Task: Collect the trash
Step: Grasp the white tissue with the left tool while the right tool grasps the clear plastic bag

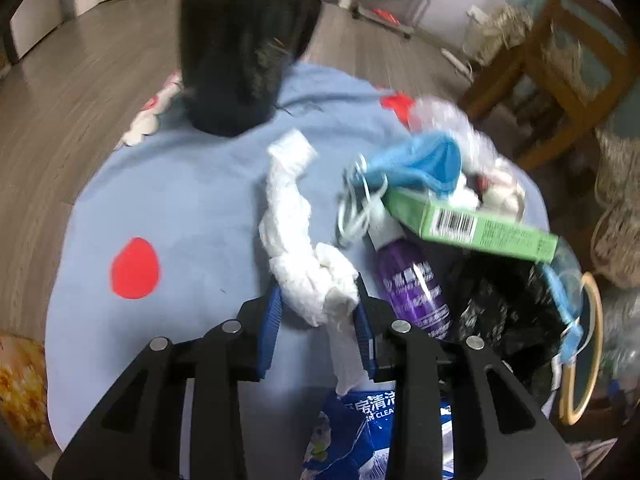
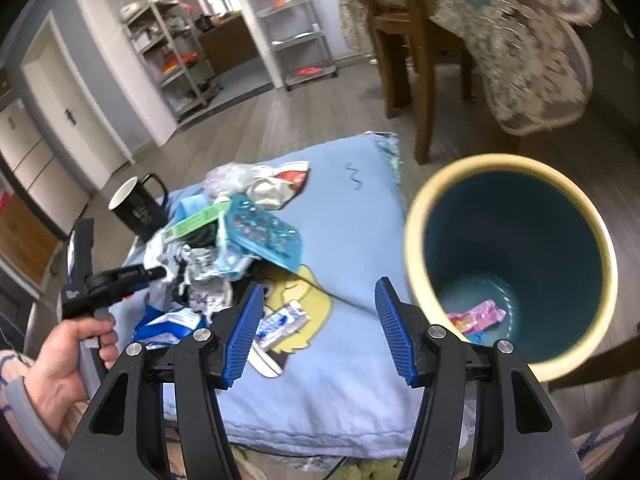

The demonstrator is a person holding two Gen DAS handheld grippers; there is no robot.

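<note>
- Tissue (image 1: pixel 298 236), a long white twisted strip, lay between the blue pads (image 1: pixel 269 332) of our left gripper (image 1: pixel 318 316), which pressed on its near crumpled end; we judged it clenched on that end.
- Its long axis ran away from the jaws, toward the black mug (image 1: pixel 240 56) at the far edge of the blue blanket (image 1: pixel 168 208).
- Our left gripper was the nearer one; our right gripper (image 2: pixel 320 332) stood released with nothing between its pads, over the blanket's near edge.
- Just right of the tissue sat the heap: purple bottle (image 1: pixel 412 284), green box (image 1: pixel 472 224), blue mask (image 1: pixel 420 164).
- The bin (image 2: pixel 416 248) stood beside the blanket's right edge, a pink wrapper (image 2: pixel 476 316) at its bottom; we judged the tissue's next trip went there.
- Blur hid the far heap's contents, and the blue packet (image 1: pixel 352 432) under our left gripper was cut off.
</note>
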